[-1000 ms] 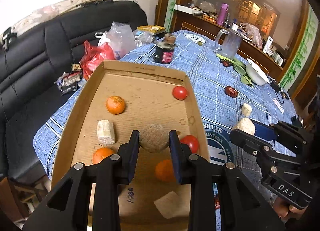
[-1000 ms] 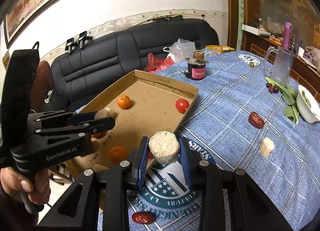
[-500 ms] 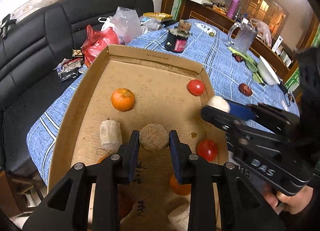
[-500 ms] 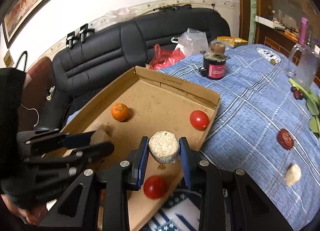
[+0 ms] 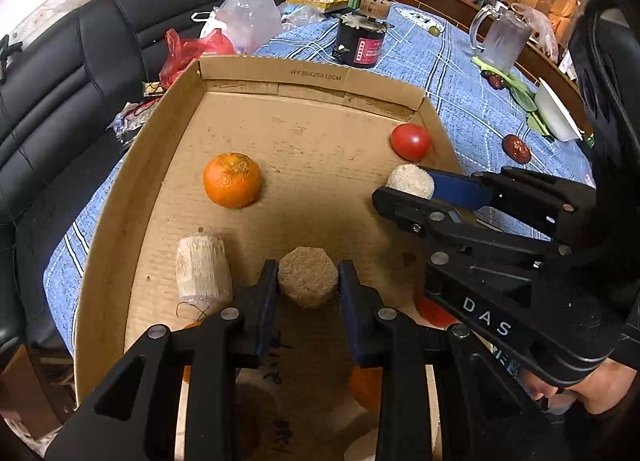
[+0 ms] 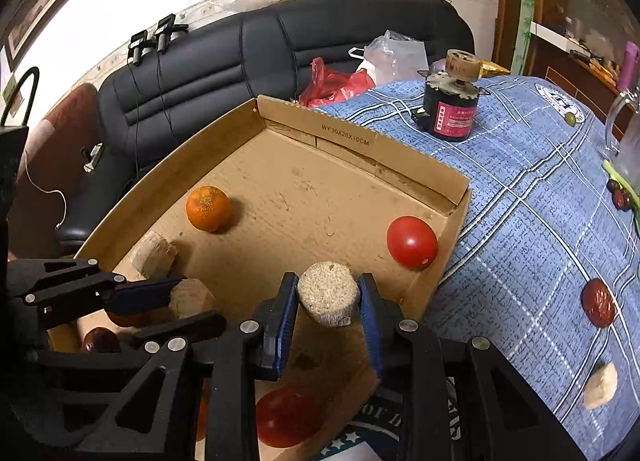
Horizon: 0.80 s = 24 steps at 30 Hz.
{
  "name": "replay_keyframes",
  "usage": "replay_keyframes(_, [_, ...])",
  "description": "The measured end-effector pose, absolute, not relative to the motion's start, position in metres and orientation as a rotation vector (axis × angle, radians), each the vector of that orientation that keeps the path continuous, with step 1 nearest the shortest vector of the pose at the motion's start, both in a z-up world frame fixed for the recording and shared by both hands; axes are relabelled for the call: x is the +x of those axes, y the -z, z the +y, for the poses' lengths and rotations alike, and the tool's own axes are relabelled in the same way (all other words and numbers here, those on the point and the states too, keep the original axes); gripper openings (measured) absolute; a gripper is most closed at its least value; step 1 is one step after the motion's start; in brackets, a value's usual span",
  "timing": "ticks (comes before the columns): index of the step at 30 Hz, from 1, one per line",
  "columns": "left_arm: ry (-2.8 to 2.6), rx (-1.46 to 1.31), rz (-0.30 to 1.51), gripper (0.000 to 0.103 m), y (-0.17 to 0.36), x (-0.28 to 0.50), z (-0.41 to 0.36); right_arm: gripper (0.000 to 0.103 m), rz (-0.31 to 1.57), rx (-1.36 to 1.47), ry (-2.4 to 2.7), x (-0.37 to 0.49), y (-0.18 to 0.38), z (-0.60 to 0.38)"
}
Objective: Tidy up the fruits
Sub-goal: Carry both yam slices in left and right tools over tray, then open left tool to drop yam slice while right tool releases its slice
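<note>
A shallow cardboard box (image 5: pixel 312 79) (image 6: pixel 348 139) lies on the blue tablecloth. My left gripper (image 5: pixel 308 281) is shut on a tan fibrous chunk (image 5: pixel 307 281), low over the box floor. My right gripper (image 6: pixel 328 299) is shut on a paler fibrous chunk (image 6: pixel 329 297) (image 5: pixel 410 181), just inside the box's right wall. Each gripper shows in the other's view: the right one (image 5: pixel 404 191) and the left one (image 6: pixel 188 301). In the box lie an orange (image 5: pixel 232 180) (image 6: pixel 209 208), a red tomato (image 5: pixel 411 142) (image 6: pixel 412 243), a loose chunk (image 5: pixel 203 269) (image 6: pixel 154 255) and more fruit half hidden under the fingers.
On the cloth right of the box lie a dark red date (image 6: pixel 598 303) (image 5: pixel 517 148) and a small tan chunk (image 6: pixel 600 385). A black jar (image 6: pixel 452 109) stands behind the box, a glass mug (image 5: pixel 502 39) and white bowl (image 5: pixel 556 113) farther right. A black sofa (image 6: pixel 240 61) with bags runs along the left.
Both grippers have come down and forward over the box with their chunks held. The right one crossed from above the cloth to inside the box's right wall.
</note>
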<state>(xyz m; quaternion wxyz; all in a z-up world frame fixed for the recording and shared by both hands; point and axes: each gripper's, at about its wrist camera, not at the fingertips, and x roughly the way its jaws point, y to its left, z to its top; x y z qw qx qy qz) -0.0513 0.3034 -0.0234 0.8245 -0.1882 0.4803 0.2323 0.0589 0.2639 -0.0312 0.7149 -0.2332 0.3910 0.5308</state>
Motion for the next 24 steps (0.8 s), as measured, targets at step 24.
replay_keyframes(24, [-0.544,-0.400,0.905,0.054,-0.007,-0.088,0.289,0.050,0.783,-0.604,-1.225,0.035,0.009,0.240])
